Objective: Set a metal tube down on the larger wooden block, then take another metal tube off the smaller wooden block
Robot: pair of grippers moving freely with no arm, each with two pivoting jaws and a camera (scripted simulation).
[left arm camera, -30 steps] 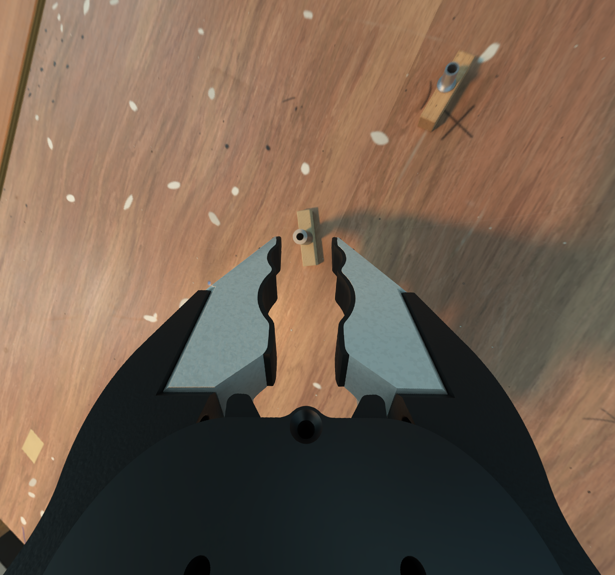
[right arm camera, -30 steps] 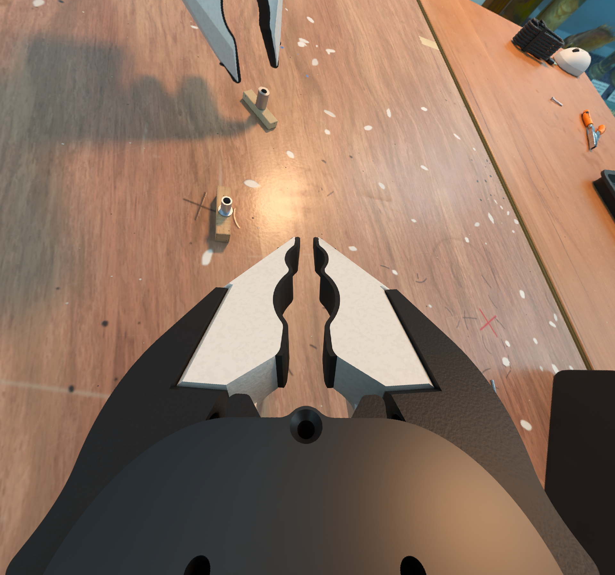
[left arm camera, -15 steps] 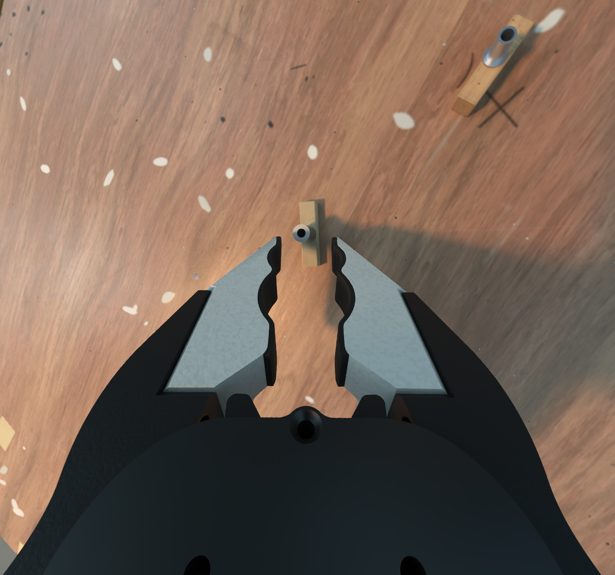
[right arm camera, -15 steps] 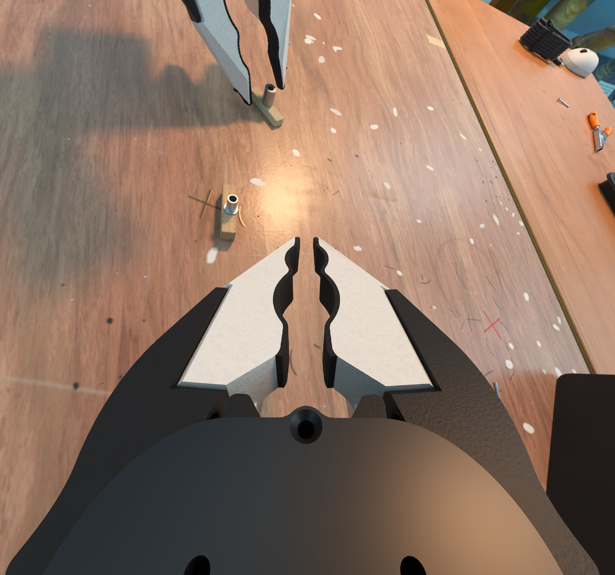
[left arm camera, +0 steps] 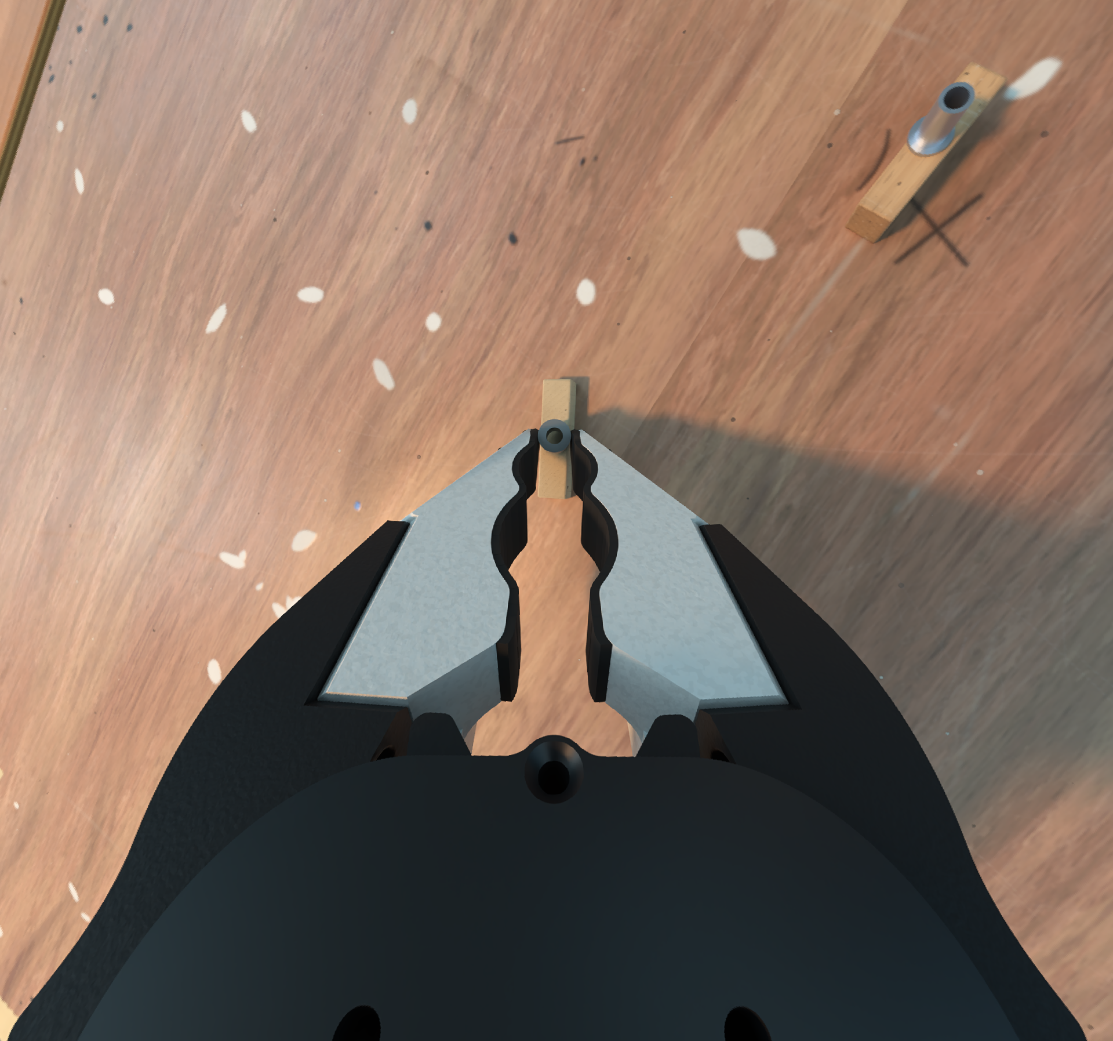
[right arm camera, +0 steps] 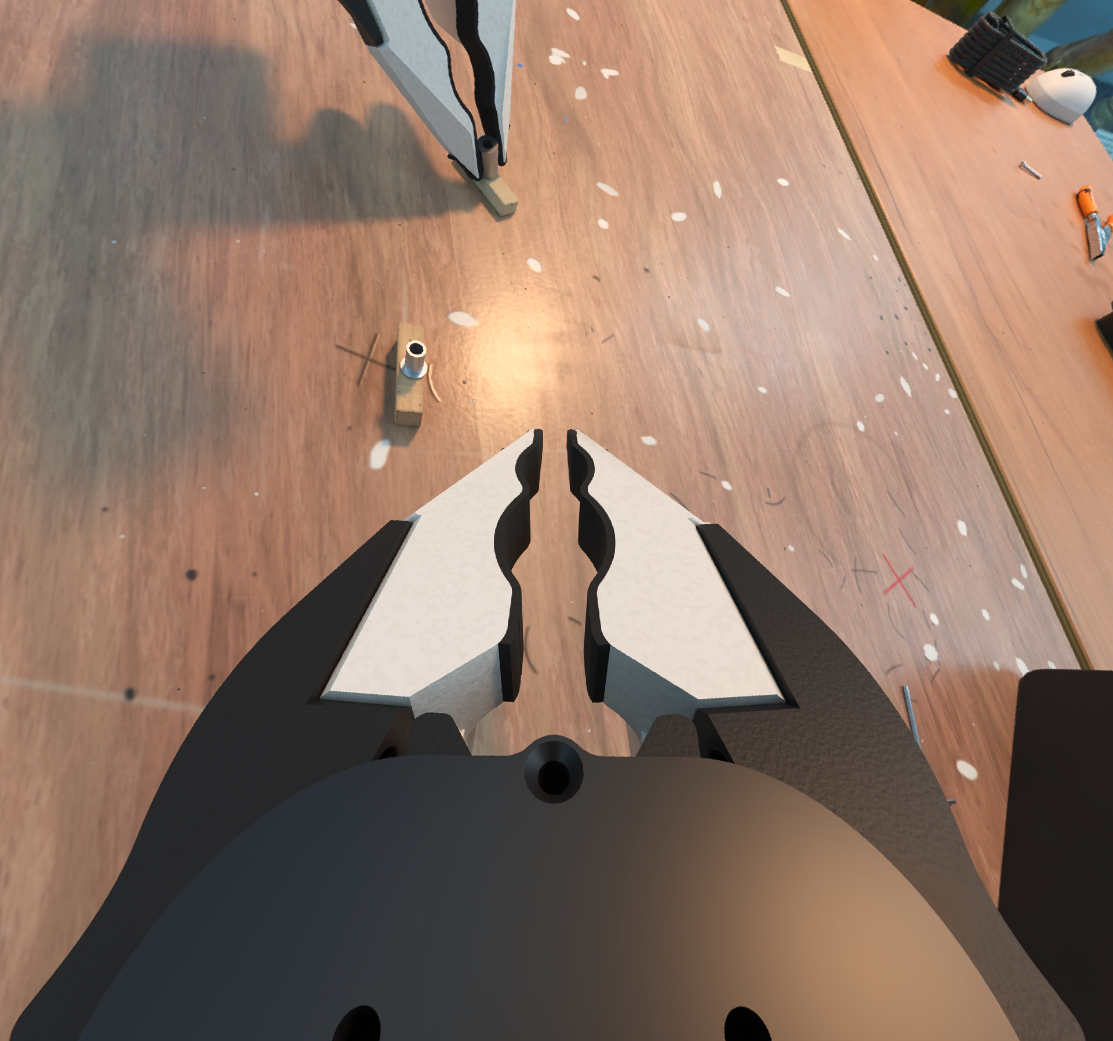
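The left gripper (right arm camera: 488,159) runs off the top edge in the right wrist view, and its fingers cover most of the smaller wooden block (right arm camera: 500,198) there. A black object (right arm camera: 1060,819) is cut by the right edge, too partial to identify.

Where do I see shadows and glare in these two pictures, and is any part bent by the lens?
Left wrist view: the left claw throws a long shadow rightward over the table. Right wrist view: a bright glare patch lies ahead of the right claw; the table seam bows, showing wide-angle distortion.
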